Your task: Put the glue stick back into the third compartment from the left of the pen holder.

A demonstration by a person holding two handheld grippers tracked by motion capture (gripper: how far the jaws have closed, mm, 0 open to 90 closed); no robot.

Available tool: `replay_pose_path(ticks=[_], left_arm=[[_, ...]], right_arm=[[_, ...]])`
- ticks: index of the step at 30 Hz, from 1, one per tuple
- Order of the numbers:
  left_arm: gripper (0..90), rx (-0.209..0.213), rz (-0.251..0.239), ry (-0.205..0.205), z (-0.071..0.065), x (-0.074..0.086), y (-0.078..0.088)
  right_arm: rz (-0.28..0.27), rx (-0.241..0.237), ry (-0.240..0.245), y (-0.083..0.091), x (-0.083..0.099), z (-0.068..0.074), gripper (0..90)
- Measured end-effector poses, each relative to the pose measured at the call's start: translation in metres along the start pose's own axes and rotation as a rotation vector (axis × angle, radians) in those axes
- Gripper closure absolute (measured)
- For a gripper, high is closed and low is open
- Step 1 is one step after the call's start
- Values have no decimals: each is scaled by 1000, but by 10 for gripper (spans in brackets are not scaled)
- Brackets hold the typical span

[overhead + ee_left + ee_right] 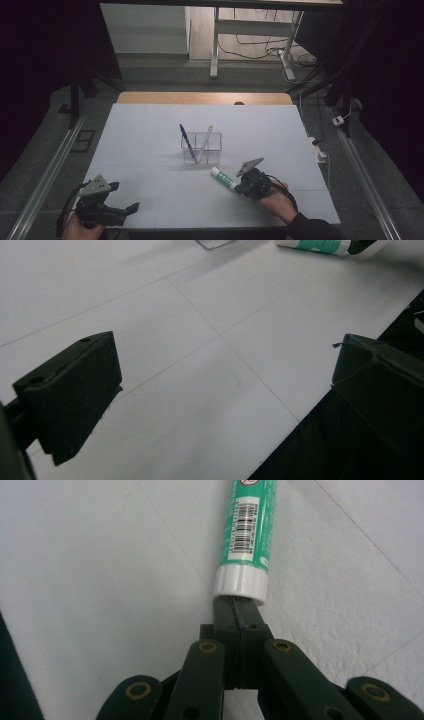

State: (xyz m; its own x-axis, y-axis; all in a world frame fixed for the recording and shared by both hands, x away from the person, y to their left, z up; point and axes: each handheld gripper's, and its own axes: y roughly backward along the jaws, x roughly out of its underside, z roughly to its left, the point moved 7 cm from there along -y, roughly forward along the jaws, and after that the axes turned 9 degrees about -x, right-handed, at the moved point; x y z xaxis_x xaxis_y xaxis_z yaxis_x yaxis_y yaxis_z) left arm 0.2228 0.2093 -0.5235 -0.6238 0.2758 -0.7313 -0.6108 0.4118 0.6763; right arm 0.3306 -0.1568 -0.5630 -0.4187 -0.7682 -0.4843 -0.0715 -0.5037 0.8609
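My right tool (239, 611) is closed, tips touching the white cap of the green glue stick (247, 530) on the counter (150, 200); my left tool (220, 390) is apart, empty.

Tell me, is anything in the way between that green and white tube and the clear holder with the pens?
Nothing visible is. The right claw is shut at the green-and-white tube's white cap end, and only bare white table lies between the tube and the clear pen holder just beyond it.

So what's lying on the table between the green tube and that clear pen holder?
Nothing: in the high view, bare white table separates the green-and-white tube, which the right gripper touches, from the clear pen holder.
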Motion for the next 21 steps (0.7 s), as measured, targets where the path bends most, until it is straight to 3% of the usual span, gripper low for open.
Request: replay_pose_path(ticks=[9, 14, 21], left_arm=[[0, -1, -4, 5, 1, 0, 1], [0, -1, -1, 7, 1, 0, 0], [0, -3, -1, 10, 1, 0, 0]], right_arm=[[-6, 6, 1, 9, 0, -2, 830], [-62, 12, -16, 22, -8, -3, 703], [-116, 22, -48, 21, -25, -6, 467]])
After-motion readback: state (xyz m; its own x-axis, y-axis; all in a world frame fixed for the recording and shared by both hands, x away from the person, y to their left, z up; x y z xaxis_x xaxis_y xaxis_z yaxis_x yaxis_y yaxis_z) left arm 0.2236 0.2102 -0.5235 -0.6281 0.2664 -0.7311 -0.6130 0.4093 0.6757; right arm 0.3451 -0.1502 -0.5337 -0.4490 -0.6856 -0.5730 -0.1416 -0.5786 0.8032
